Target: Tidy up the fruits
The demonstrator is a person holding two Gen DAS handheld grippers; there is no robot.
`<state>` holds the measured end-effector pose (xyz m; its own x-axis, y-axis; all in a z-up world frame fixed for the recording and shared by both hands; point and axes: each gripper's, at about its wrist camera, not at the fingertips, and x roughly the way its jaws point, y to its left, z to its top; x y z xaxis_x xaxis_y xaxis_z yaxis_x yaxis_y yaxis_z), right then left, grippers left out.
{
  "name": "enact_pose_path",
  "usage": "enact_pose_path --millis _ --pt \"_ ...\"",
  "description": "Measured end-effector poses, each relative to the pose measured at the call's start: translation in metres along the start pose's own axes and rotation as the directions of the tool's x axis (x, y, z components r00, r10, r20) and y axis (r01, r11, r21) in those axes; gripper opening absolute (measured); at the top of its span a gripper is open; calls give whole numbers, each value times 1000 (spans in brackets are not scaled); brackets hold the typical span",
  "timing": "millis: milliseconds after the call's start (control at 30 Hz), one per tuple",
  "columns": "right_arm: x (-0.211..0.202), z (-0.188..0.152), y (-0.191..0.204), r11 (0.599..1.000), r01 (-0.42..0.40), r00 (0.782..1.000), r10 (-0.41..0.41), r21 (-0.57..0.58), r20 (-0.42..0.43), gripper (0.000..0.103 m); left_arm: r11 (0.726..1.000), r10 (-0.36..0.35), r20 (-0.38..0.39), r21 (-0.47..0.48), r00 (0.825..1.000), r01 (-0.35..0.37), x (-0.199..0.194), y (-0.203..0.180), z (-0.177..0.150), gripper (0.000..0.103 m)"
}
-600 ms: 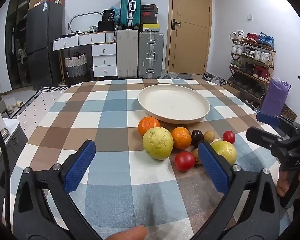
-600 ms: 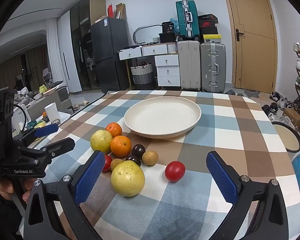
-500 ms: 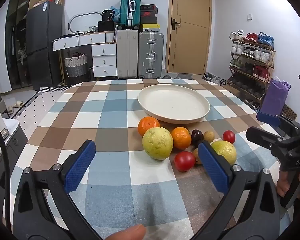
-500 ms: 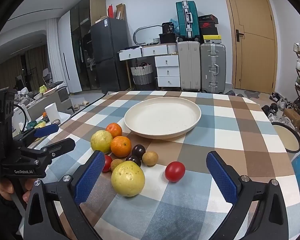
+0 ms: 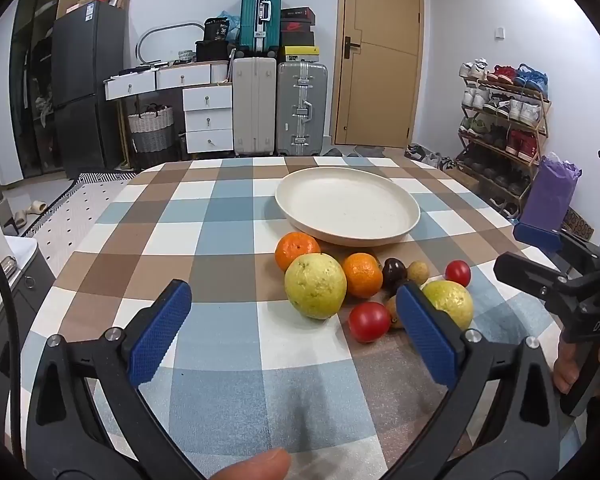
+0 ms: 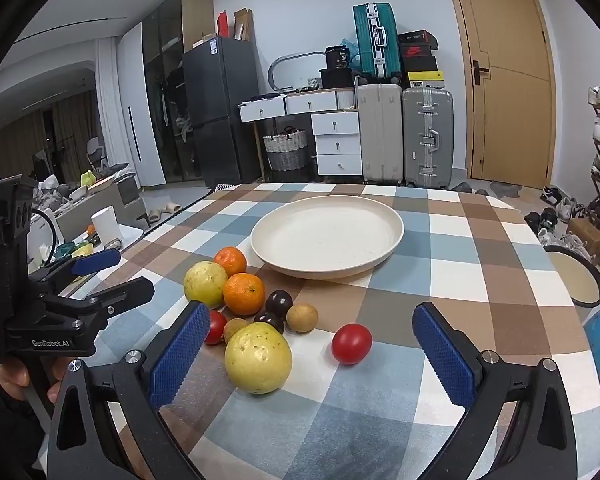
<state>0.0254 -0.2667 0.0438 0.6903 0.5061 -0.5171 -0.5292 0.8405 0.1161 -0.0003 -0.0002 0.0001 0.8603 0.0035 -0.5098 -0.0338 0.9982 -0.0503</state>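
A cream plate sits empty on the checkered table. In front of it lies a cluster of fruit: two yellow-green guavas, two oranges, two red tomatoes, dark plums and small brown fruits. My left gripper is open and empty, just short of the near guava. My right gripper is open and empty, with a guava and a tomato between its fingers' line of sight.
The table's edge runs along the left and far side. Beyond it stand suitcases, drawers, a fridge, a door and a shoe rack. A round tray lies off the table's right.
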Motion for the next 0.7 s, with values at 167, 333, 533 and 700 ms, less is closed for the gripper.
enact_pose_path --millis 167,333,533,700 --pt "-1 1 -1 1000 -1 1000 1 -1 2 103 1000 0 0 1 1000 0 0 0 0 102" --pt "-4 1 1 1000 0 1000 0 -2 4 103 1000 0 -2 0 1000 0 0 0 0 102" --pt "-5 1 1 1000 0 1000 0 -2 6 103 1000 0 -1 0 1000 0 0 0 0 102" --pt "-6 1 1 1000 0 1000 0 -1 7 103 1000 0 -5 -2 1000 0 0 0 0 102"
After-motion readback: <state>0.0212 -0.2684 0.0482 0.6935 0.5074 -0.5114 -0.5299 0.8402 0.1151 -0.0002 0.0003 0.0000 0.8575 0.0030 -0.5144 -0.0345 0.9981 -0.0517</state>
